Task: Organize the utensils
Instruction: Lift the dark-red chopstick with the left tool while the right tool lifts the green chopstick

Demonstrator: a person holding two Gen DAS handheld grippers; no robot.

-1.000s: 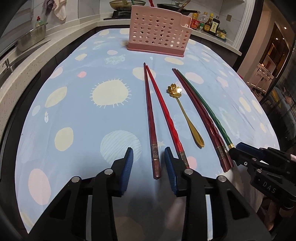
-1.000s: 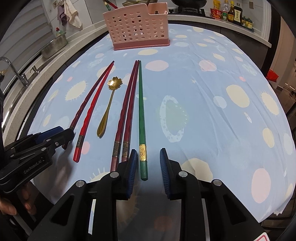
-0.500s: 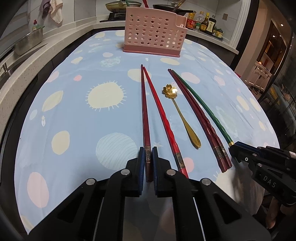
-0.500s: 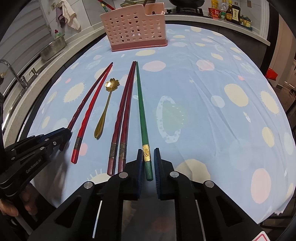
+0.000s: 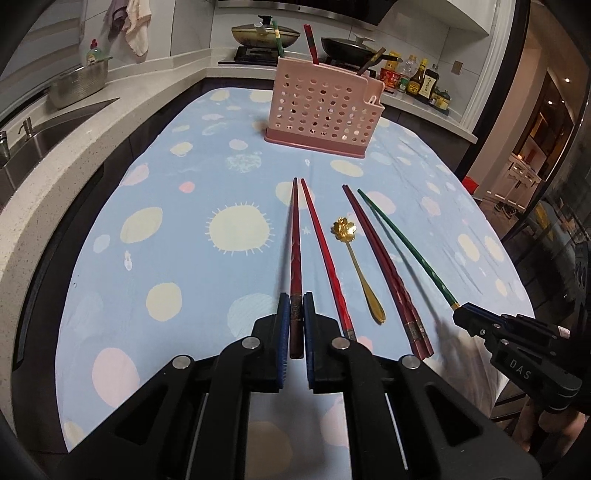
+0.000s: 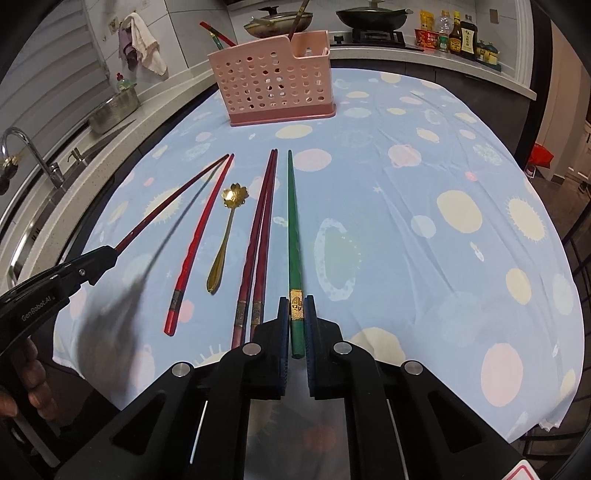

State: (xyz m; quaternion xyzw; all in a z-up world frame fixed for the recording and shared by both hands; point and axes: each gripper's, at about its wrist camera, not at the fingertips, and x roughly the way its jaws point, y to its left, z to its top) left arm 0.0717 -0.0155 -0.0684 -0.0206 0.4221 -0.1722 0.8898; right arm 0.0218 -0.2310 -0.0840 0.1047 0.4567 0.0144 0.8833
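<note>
With the fingers of the left gripper [image 5: 294,325] now closed on a dark red chopstick [image 5: 295,254] and the right gripper [image 6: 296,325] on the green chopstick [image 6: 294,236], both are lifted off the surface [image 5: 155,192], ready for the pink holder [image 5: 321,107].

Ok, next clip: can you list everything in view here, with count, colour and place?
utensil holder: one, pink, perforated, far end of tablecloth, a few sticks in it
tablecloth: one, light blue with pale spots, over the table
dark red chopstick: one, in left gripper, raised off the cloth
bright red chopstick: one, on cloth beside it
spoon: one, gold, flower bowl, mid row
maroon chopsticks: two, together, right of spoon
green chopstick: one, in right gripper
pans: two, on stove behind
bottles: several, counter
left gripper: shut
right gripper: shut
</note>
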